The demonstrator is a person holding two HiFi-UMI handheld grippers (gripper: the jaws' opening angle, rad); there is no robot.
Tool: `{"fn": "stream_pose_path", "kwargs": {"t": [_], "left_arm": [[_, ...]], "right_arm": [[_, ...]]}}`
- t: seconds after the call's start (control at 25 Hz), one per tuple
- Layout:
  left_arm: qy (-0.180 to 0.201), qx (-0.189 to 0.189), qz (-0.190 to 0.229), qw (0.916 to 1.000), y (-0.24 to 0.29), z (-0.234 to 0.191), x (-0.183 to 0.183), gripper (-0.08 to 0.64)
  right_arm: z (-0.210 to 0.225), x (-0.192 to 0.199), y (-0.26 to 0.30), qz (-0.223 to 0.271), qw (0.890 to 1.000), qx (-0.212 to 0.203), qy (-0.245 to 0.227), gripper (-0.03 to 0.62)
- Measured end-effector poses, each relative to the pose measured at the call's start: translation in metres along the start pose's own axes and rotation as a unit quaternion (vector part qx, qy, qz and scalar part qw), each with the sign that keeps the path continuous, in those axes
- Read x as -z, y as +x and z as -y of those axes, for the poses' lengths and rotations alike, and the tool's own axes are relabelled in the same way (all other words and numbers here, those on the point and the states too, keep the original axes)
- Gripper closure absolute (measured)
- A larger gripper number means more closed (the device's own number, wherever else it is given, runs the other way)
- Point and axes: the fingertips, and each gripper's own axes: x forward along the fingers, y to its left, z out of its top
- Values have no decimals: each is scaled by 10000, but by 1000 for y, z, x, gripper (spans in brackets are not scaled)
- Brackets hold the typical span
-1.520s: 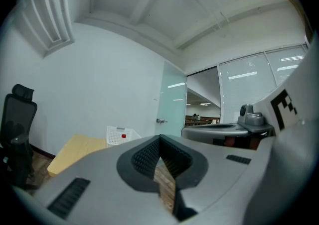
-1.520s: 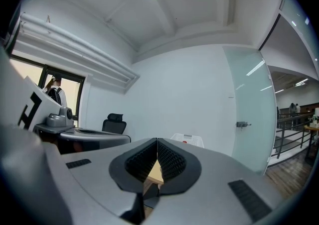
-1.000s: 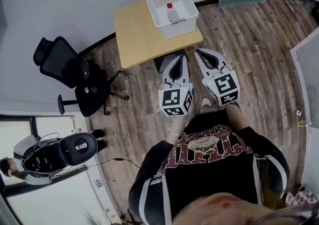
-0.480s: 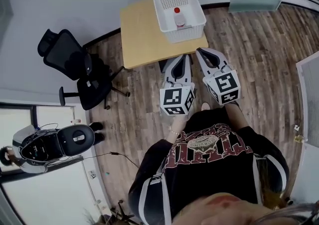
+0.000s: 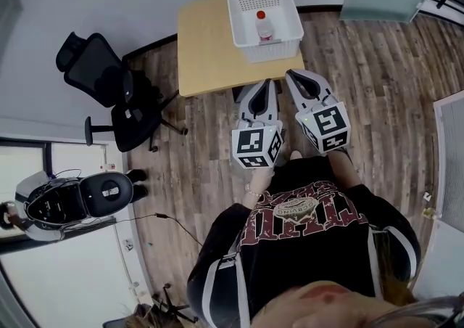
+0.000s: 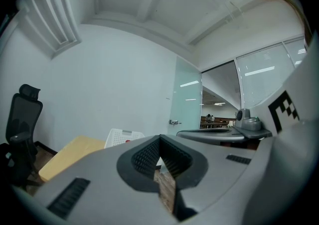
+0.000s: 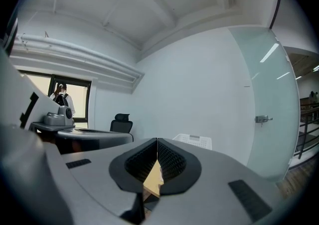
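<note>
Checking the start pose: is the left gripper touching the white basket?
Apart. The left gripper view shows the white basket far beyond the shut left gripper; the head view shows bare table between them.

basket white mesh | cap red | table pale wood | chair black | floor brown planks

The light wooden counter lies bare on its left half, open from above. The white perforated plastic basket fills the right end, its walls barring a sideways pass. Leftward the black office chair crowds in; rightward the wood-plank floor is open.
</note>
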Motion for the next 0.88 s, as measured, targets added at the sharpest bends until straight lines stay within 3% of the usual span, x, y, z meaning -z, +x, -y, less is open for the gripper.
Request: {"fn": "stream_pose_path", "kwargs": {"t": [0.88], "left_arm": [[0,183,-219,9996,70,-45,-5,512]], "right_arm": [[39,2,68,-143,9996,169,145,574]]}}
